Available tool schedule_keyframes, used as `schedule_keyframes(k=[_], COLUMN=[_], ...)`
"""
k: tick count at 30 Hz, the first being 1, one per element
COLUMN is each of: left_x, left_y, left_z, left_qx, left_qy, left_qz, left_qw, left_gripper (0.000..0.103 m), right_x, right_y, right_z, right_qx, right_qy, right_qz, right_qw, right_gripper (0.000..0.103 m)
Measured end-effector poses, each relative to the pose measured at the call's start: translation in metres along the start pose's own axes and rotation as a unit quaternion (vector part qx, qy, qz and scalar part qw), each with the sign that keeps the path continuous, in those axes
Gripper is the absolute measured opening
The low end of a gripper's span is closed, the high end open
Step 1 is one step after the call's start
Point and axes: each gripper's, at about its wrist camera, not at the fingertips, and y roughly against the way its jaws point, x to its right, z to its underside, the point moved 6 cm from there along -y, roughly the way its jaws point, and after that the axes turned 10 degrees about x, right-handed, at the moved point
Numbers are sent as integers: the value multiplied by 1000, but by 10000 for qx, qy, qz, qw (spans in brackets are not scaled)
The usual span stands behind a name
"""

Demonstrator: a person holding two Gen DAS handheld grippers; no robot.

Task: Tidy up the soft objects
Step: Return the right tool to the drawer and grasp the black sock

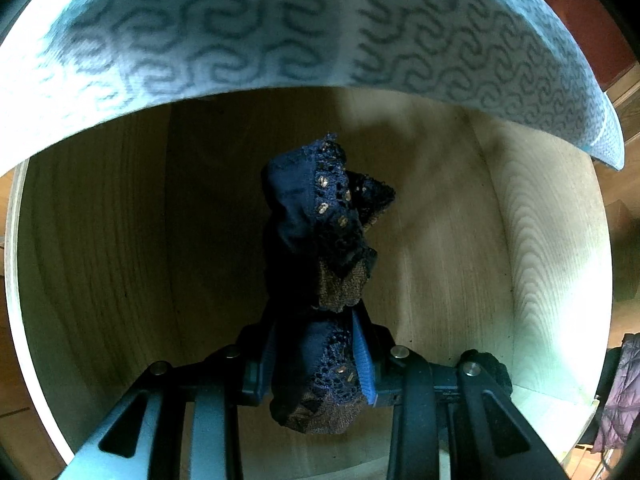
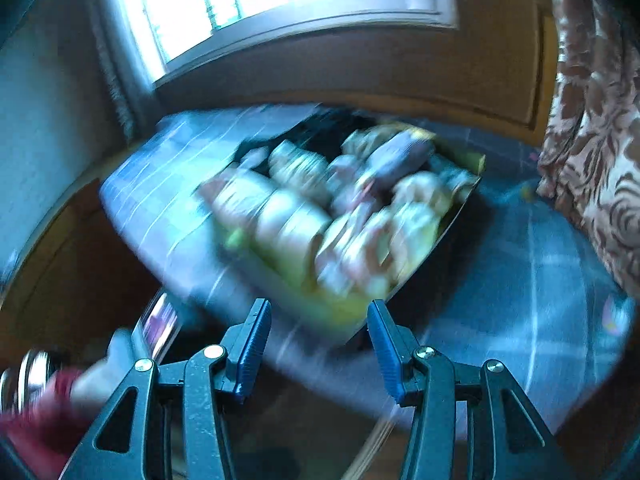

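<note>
Navy lace garment [image 1: 320,240] pinched, left gripper [image 1: 320,364].

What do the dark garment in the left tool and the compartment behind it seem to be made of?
Dark garment: soft navy fabric, matte, with openwork lace trim and small metallic-looking dots. Compartment: pale wood or wood-look board, smooth; grain lines show, but veneer or laminate is possible.

Garment [image 1: 316,240]: navy blue with gold-flecked lace. Cloth [image 1: 240,28]: pale blue, darker squiggle print. Drawer [image 1: 460,208]: light wood grain. Bedcover [image 2: 520,280]: blue with pale grid lines. Curtain [image 2: 592,140]: brown-and-white swirls.
</note>
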Motion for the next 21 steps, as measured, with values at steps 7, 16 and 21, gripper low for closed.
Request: schedule_keyframes(k=[7,16,21], left_x=[-1,0,1], left_y=[0,-1,-2], left_z=[0,0,0], left_qx=[-3,-60,-75], left_qy=[11,21,19], left_qz=[-23,-75,-90], left_qw=[10000,10000,9999], left_gripper=[33,33,33], right_x=[-40,-73,-81], right_y=[-10,-80,-99], right_z=[82,184,205], right_qx=[-836,-2539,-3012], right_qy=[4,1112,1034], right_qz=[-548,-435,-525], right_qw=[9950,9598,9465], right_gripper=[53,60,73])
